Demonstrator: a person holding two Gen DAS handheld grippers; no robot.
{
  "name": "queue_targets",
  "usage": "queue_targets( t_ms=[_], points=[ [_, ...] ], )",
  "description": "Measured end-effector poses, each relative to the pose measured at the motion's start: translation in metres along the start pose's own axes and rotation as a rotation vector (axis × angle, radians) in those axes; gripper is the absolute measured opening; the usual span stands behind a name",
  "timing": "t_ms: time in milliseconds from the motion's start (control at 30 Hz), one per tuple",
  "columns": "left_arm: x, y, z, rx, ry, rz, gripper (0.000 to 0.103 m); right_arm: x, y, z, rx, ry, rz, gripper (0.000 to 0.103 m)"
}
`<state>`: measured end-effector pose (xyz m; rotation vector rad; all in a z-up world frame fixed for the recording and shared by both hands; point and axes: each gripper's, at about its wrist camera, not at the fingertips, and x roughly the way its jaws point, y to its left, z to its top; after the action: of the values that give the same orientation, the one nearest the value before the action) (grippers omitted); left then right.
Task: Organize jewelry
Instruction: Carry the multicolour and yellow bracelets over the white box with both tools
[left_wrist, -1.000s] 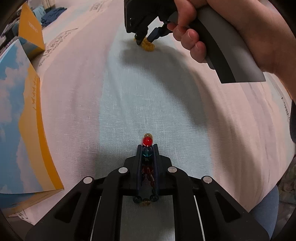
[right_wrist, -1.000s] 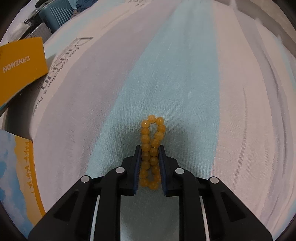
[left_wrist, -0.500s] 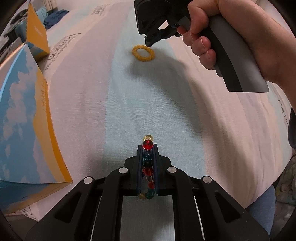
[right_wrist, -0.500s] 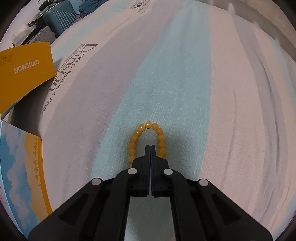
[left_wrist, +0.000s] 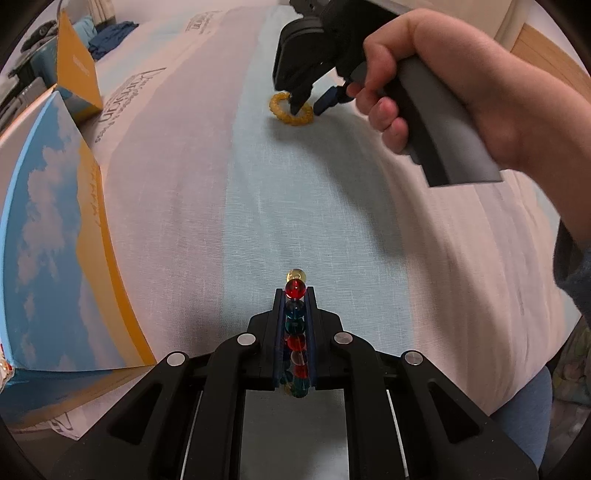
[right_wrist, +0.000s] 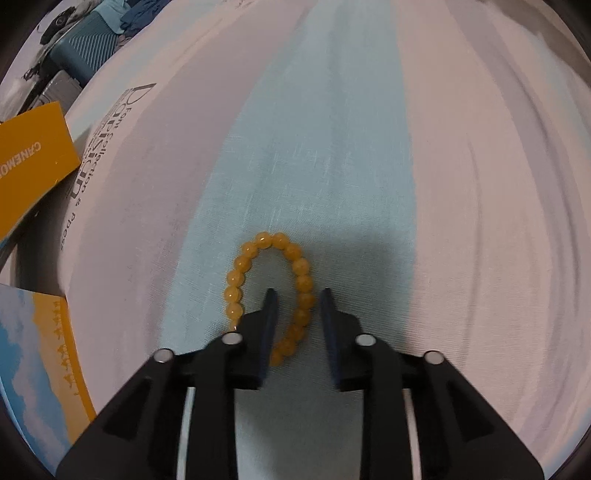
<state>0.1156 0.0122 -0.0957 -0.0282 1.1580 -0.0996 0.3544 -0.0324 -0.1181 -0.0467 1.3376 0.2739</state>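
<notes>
1. My left gripper is pinched on a multicoloured bead bracelet; red, teal and clear beads line up between its pressed-together fingers, and a red and a pale yellow bead poke past the tips.
2. My right gripper has its fingers spread. The right side of a yellow bead bracelet runs through the gap between them; the left finger sits inside the loop.
3. That yellow bracelet lies flat on the pale blue stripe of a striped cloth.
4. Seen from the left wrist, the right hand grips a grey handle, well ahead of the left gripper.
5. Printed grey lettering runs along the cloth at left; I can read only fragments, such as "Collection &".
6. An orange box flap reads "CANEMO", cut off at the edge.
7. A sky-blue and orange box lies at left.
</notes>
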Motion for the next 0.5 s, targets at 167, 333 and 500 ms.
queue_targets(
  t_ms=[167,333,500],
  points=[
    [0.002,0.001,0.003,-0.001,0.004,0.003,0.009,-0.001,0.003,-0.003,-0.040,-0.023,-0.013,0.009],
    [-0.004,-0.001,0.003,0.003,-0.002,0.008,0.009,-0.020,0.003,-0.006,-0.054,-0.061,0.000,0.009],
    [-0.015,0.000,0.004,-0.002,-0.016,0.009,0.009,-0.050,0.010,-0.007,-0.071,-0.115,0.014,0.009]
  ],
)
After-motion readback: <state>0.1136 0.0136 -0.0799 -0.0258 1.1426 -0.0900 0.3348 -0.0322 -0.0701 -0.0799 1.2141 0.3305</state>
